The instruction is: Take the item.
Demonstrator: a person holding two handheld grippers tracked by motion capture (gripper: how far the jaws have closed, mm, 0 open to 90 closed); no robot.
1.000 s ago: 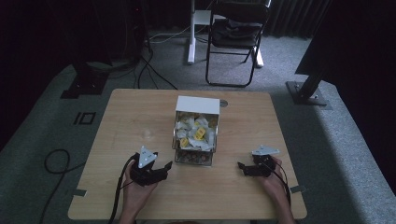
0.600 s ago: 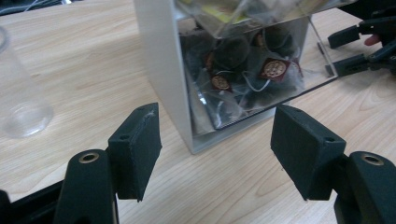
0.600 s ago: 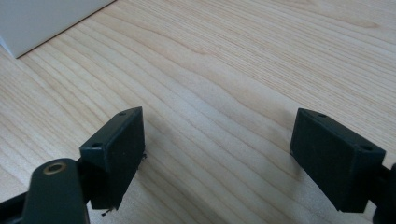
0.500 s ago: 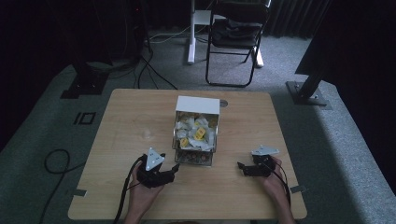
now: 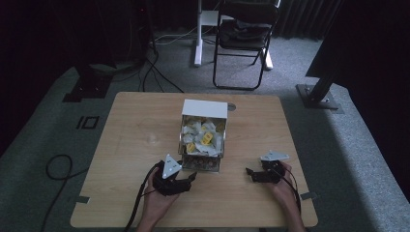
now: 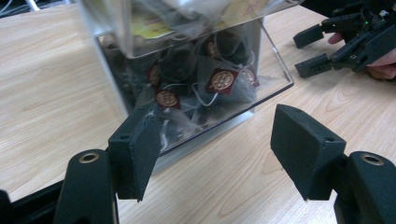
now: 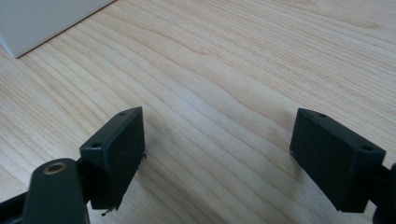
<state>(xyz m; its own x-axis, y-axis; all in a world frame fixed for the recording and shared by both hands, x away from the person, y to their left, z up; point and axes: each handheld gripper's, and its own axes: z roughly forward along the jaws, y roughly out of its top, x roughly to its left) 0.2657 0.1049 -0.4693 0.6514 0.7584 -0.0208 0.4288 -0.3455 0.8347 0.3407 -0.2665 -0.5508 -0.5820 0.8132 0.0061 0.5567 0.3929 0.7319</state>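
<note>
Beyond the table point(image 5: 135, 125), folding chair point(image 5: 241, 43), cables point(image 5: 150, 63).

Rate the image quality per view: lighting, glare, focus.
High view: dim, dark surroundings, the table evenly lit, soft detail. Left gripper view: bright, the clear box reflects on top, tea bags sharp, near jaws slightly soft. Right gripper view: sharp wood grain, soft jaw shadows, no glare.

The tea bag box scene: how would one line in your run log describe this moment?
left gripper: open, at clear tea bag box front | right gripper: open, over bare table | nothing held
</note>
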